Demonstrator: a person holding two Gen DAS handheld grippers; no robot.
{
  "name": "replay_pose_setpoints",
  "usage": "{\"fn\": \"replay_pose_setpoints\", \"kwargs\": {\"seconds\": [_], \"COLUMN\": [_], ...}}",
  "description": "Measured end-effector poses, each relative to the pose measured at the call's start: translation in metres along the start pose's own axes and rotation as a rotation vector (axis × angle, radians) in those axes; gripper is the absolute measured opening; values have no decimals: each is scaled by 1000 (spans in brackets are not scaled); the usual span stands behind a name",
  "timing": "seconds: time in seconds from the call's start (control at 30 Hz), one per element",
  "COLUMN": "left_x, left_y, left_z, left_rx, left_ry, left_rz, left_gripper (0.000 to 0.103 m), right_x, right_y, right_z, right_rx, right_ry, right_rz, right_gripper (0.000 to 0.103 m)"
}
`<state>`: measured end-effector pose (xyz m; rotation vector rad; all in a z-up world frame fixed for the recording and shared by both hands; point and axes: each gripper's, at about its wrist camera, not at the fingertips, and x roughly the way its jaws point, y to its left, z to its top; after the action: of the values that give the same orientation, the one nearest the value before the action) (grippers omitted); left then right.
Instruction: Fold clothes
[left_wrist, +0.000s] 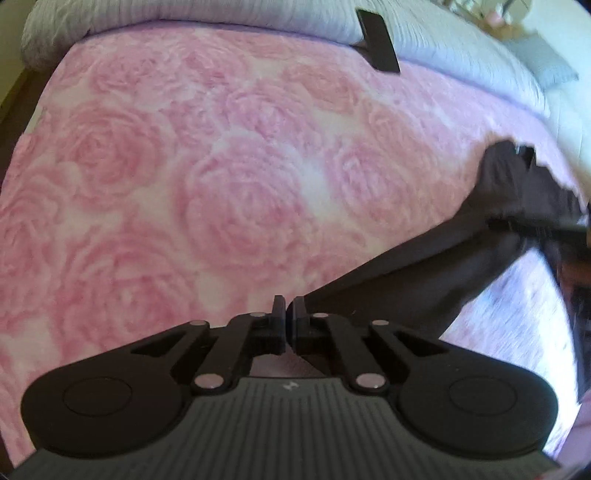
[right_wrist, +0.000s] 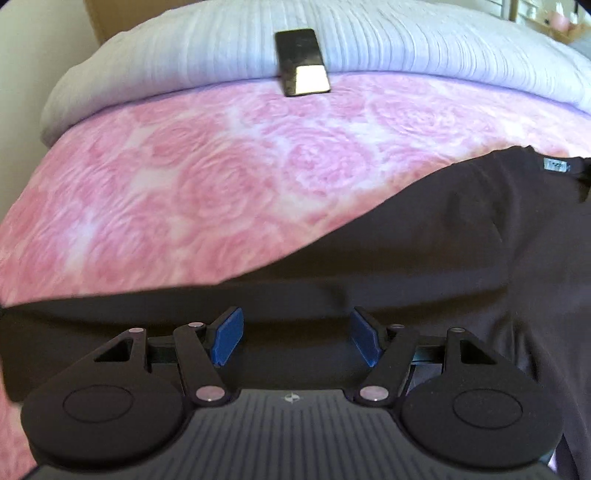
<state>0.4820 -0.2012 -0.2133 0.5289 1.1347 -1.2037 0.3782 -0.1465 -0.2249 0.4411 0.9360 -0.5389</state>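
Observation:
A dark brown garment lies partly lifted over a pink rose-patterned blanket. My left gripper is shut on an edge of the garment, which stretches up and to the right from its jaws. In the right wrist view the same garment spreads wide below and ahead, with a small label near its far right edge. My right gripper is open, its blue pads apart just above the cloth and holding nothing.
A pale lavender ribbed duvet lies rolled along the far edge of the bed. A dark rectangular object rests on it; it also shows in the left wrist view. Furniture and clutter show at the far right.

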Motion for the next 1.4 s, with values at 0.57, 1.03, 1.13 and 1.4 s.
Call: {"fn": "replay_pose_setpoints", "kwargs": {"seconds": [0.57, 1.03, 1.13, 1.4], "left_x": [-27, 32, 46, 65], "left_y": [-56, -359, -421, -505], "left_z": [-8, -56, -77, -115], "left_rx": [16, 419, 505, 644], "left_ry": [-6, 98, 135, 205], "left_rz": [98, -207, -243, -256], "left_gripper": [29, 33, 33, 33], "right_x": [-70, -226, -238, -257], "right_y": [-46, -247, -251, -264], "right_z": [-92, -237, -267, -330], "right_rx": [107, 383, 290, 516], "right_ry": [131, 116, 154, 134], "right_rz": [37, -280, -227, -77], "right_gripper": [70, 71, 66, 64]}}
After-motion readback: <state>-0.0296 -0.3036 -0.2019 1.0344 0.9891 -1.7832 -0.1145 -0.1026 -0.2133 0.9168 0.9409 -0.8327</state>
